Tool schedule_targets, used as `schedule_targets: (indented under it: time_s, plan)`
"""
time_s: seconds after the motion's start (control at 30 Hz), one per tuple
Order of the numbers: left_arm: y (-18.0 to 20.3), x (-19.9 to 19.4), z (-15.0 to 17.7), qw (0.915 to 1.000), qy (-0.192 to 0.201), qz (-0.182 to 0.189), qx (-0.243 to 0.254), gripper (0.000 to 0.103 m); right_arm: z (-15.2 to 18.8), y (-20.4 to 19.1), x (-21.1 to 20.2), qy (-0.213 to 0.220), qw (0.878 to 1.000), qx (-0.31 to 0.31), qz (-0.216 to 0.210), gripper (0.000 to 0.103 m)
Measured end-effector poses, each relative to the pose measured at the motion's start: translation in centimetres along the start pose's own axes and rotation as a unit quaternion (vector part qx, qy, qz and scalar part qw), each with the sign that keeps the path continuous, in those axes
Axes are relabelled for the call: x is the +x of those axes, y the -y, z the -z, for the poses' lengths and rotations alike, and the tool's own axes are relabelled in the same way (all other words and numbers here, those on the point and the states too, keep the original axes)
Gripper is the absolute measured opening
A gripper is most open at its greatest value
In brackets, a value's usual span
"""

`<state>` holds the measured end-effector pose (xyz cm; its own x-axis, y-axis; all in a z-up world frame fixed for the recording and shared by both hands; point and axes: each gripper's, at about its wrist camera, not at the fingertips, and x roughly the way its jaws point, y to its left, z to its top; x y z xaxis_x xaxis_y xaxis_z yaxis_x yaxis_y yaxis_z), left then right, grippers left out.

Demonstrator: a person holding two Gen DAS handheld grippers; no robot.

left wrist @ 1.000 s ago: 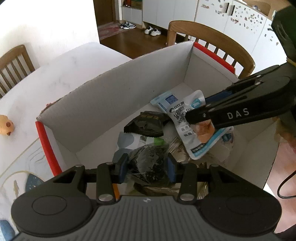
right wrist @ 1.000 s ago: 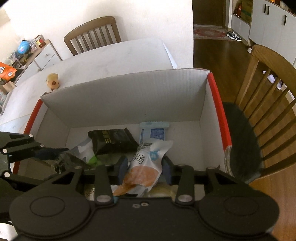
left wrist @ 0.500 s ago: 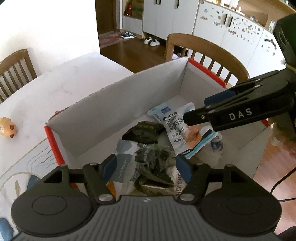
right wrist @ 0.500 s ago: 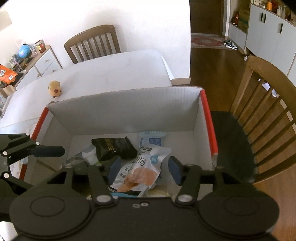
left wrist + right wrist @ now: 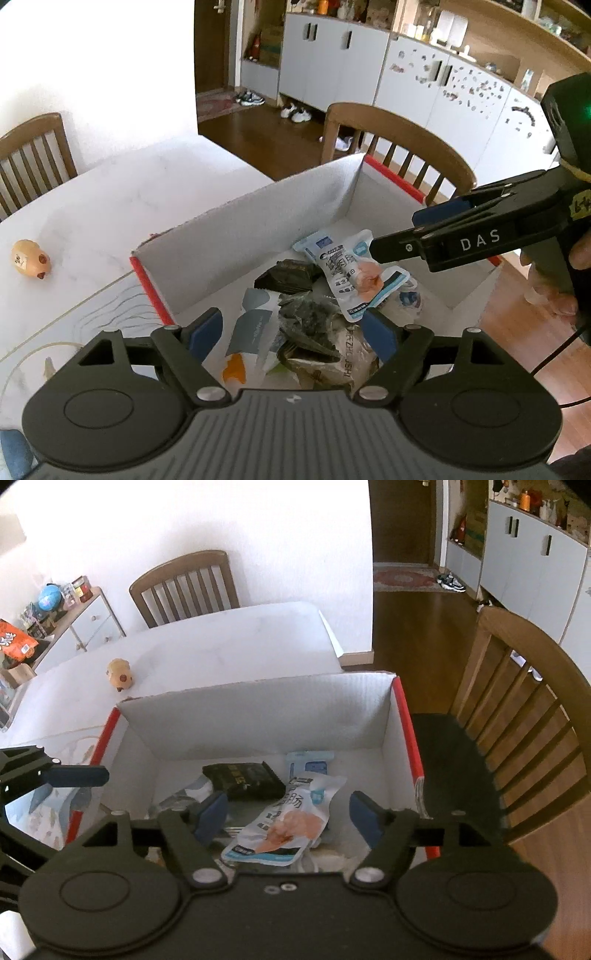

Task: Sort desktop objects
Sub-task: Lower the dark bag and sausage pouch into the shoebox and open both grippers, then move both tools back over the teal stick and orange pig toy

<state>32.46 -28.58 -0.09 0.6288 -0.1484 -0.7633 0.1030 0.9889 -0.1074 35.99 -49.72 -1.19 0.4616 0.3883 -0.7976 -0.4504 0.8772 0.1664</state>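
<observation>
We are holding the left gripper (image 5: 291,334) at six o'clock in its own view, its blue-padded fingers spread wide with nothing between them. Just below that gap a crumpled dark green wrapper (image 5: 308,326) is lying on a grey-and-white flat pouch (image 5: 255,325) and a clear crinkled packet with dark lettering (image 5: 343,360), all inside the white corrugated cardboard box with red-taped edges (image 5: 236,240).

We are holding the right gripper (image 5: 286,814) the same way, its fingers wide apart and gripping nothing. Between and just below them, at six o'clock in the right wrist view, a white and light-blue sausage packet with an orange picture (image 5: 286,821) is lying flat in the box (image 5: 258,705). In the left wrist view that packet (image 5: 354,273) is sitting near the centre, with the right gripper (image 5: 395,236) reaching in from three o'clock above it.

Further in, toward eleven o'clock from the sausage packet, a black rectangular snack packet (image 5: 243,781) is lying on the box floor, touching it. Beyond, at twelve o'clock, a small light-blue packet with a dark blue square (image 5: 310,762) is lying against the far wall, partly under the sausage packet.

Outside the box, at ten o'clock, a small tan toy animal (image 5: 120,674) is sitting on the white tabletop (image 5: 229,638), well apart from the box. A brown wooden slatted chair (image 5: 184,585) is standing beyond the table at eleven o'clock, and another wooden chair with a dark seat (image 5: 524,709) is standing at three o'clock, just beside the box.
</observation>
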Motion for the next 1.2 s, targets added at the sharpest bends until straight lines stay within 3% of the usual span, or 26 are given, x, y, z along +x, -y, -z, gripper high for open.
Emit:
schedule_targets:
  time_s: [0.17, 0.47, 0.87, 1.2]
  plan:
    - [-0.8, -1.7, 0.8, 0.9998, 0.014, 0.011, 0.008, 0.084, 0.6, -1.5, -1.2, 0.015, 1.0, 0.009, 0.01, 0.083]
    - [-3.8, -5.8, 3.4, 0.9991, 0.034, 0.016, 0.021, 0.086, 2.2, -6.2, -3.1, 0.044, 0.998, 0.024, 0.024, 0.091]
    - [-9.7, -10.8, 8.9, 0.9992, 0.032, 0.013, 0.019, 0.086, 3.7, -14.6, -4.3, 0.066, 0.997, 0.022, 0.027, 0.091]
    - [-13.6, -12.6, 13.5, 0.9998, 0.02, 0.005, 0.001, 0.086, 3.7, -20.7, -4.1, 0.069, 0.997, 0.011, 0.018, 0.091]
